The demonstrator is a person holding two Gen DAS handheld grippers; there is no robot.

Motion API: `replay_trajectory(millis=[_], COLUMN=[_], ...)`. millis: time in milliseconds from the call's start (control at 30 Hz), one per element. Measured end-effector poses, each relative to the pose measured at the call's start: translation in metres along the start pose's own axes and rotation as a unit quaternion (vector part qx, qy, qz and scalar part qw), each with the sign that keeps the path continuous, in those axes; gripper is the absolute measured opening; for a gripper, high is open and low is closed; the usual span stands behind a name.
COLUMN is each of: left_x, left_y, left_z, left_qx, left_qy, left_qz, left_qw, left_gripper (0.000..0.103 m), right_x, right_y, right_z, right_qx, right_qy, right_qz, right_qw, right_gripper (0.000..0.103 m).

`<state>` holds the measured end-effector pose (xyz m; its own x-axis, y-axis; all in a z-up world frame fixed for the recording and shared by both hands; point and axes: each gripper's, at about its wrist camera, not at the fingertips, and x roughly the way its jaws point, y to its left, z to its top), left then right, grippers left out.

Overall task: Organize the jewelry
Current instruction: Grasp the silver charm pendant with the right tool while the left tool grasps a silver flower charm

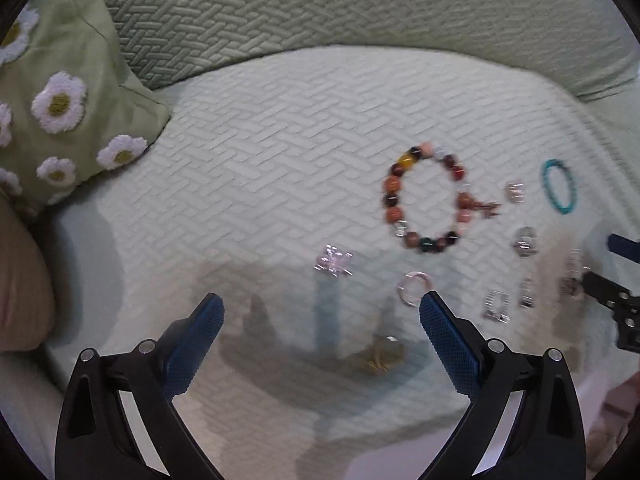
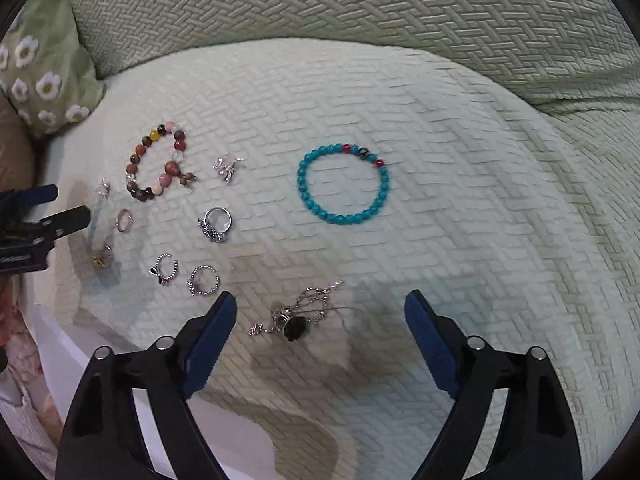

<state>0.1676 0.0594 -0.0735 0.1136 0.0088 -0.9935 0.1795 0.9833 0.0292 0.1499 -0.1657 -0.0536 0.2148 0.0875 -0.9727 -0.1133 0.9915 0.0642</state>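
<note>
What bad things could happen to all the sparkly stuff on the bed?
The necklace lies bunched between the open right tool fingers, so its chain could tangle if lifted. The small rings sit close together on soft bumpy fabric, so a grab might nudge neighbours or push one into the cover.

A woven-textured pale green sofa seat [image 2: 460,128] carries all the jewellery, with the sofa's backrest [image 2: 320,4] rising behind it. A green cushion embroidered with white daisies [image 2: 44,76] leans in the far left corner. A turquoise bead bracelet [image 2: 343,183] lies by itself to the right. Well left of it sits a bracelet of mixed brown, red and yellow beads [image 2: 158,162], with a small silver flower charm [image 2: 227,168] between the two. In front of the charm rests a wide silver ring [image 2: 217,224], and nearer still two thin beaded silver rings [image 2: 185,274] lie side by side. A tangled silver chain with a dark stone pendant [image 2: 298,314] lies nearest, at the front edge.
</note>
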Motion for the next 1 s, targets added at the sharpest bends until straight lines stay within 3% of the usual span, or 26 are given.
replay_trajectory(millis=[67,133,167,333,533,667,767,867,1000], left_x=[0.007,0.014,0.019,0.029,0.033,0.036,0.035,0.031,0.034], left_y=[-0.003,-0.005,-0.004,0.003,0.014,0.021,0.022,0.028,0.035], left_z=[0.002,0.002,0.002,0.001,0.001,0.003,0.010,0.022,0.030], left_qx=[0.004,0.006,0.002,-0.009,-0.023,-0.034,-0.038,-0.048,-0.052], left_qy=[0.005,0.014,0.024,0.029,0.025,0.014,0.015,0.009,0.006], left_qz=[-0.009,-0.017,-0.019,-0.026,-0.029,-0.030,-0.034,-0.045,-0.050], left_qw=[0.9999,0.9997,0.9995,0.9992,0.9990,0.9989,0.9986,0.9978,0.9973], left_gripper=[0.091,0.073,0.058,0.055,0.045,0.026,0.024,0.013,0.011], right_x=[0.006,0.009,0.011,0.014,0.021,0.025,0.027,0.028,0.031], right_y=[0.003,0.004,0.005,0.011,0.020,0.024,0.028,0.028,0.028], right_z=[0.001,0.001,0.001,-0.003,-0.006,-0.014,-0.016,-0.016,-0.017], right_qx=[-0.003,-0.002,-0.001,-0.009,-0.022,-0.022,-0.026,-0.031,-0.032], right_qy=[0.008,0.014,0.015,0.017,0.028,0.032,0.032,0.034,0.038], right_qz=[-0.004,-0.005,-0.005,-0.004,-0.005,-0.012,-0.011,-0.008,-0.010], right_qw=[1.000,1.000,1.000,1.000,0.999,0.999,0.999,0.999,0.999], right_gripper=[0.074,0.070,0.068,0.060,0.051,0.050,0.050,0.050,0.050])
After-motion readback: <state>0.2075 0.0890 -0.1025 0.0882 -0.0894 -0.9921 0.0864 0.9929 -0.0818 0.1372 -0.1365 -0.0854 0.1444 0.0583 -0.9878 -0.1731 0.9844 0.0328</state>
